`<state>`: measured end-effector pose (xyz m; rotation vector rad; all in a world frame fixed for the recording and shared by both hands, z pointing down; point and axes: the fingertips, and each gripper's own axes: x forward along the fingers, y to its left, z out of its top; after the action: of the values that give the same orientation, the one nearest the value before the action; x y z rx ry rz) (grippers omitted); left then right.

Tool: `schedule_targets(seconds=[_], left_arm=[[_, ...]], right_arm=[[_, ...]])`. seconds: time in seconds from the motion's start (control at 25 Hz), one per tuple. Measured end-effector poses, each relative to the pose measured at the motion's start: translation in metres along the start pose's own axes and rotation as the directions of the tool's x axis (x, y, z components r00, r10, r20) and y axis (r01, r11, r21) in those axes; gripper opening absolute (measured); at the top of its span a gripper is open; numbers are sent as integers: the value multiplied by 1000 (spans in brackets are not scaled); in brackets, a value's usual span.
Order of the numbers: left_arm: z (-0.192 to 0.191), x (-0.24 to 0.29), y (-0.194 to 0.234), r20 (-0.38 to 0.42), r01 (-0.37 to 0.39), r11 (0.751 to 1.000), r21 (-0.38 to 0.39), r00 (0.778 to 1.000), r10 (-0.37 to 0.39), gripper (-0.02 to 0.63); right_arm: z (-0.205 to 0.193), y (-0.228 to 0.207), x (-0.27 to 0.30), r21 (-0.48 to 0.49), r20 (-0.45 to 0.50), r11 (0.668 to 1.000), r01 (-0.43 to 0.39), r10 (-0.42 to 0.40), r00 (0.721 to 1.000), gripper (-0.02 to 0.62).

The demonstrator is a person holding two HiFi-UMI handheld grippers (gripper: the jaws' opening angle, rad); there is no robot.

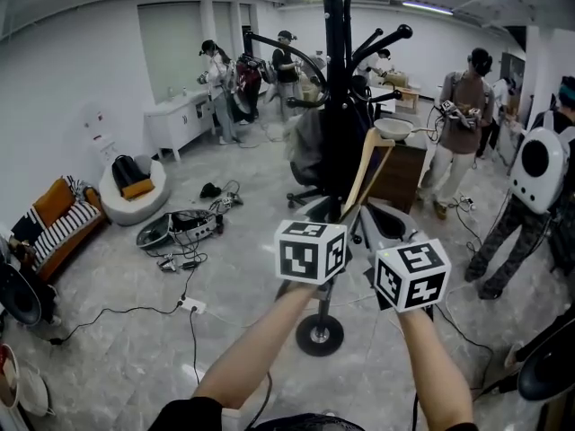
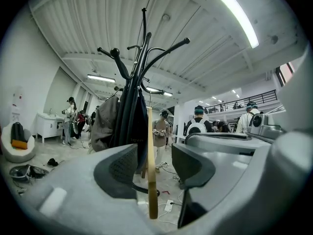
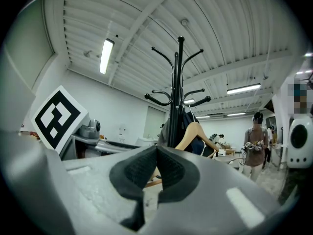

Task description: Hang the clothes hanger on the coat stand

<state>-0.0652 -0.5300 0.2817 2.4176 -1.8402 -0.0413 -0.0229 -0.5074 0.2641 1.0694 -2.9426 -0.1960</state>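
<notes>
The left gripper (image 2: 156,168) has its fingers (image 2: 122,170) released and wide apart, with the wooden hanger (image 2: 150,151) edge-on in the gap between them. The right gripper (image 3: 157,173) has its fingers clenched together on nothing. The hanger hangs on the coat stand (image 1: 334,79), beside dark clothes (image 1: 314,151). Cables (image 1: 184,305) lie on the floor and people (image 1: 463,124) stand behind.

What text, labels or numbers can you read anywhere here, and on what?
No text reads clearly.
Marker cubes: black-and-white square patterns only, no letters.
Dark garment on the coat stand: faint print, too blurred to read.
White wall panel: red marks, too small to read.
</notes>
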Motion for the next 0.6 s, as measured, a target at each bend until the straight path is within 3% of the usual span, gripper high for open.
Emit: schedule_targets(seconds=[0.6], left_arm=[[2,-59,6,-14,25,1000,16,1000,-25,195]], right_arm=[[12,53,-15,0,-13,1000,16,-16,1000,0]])
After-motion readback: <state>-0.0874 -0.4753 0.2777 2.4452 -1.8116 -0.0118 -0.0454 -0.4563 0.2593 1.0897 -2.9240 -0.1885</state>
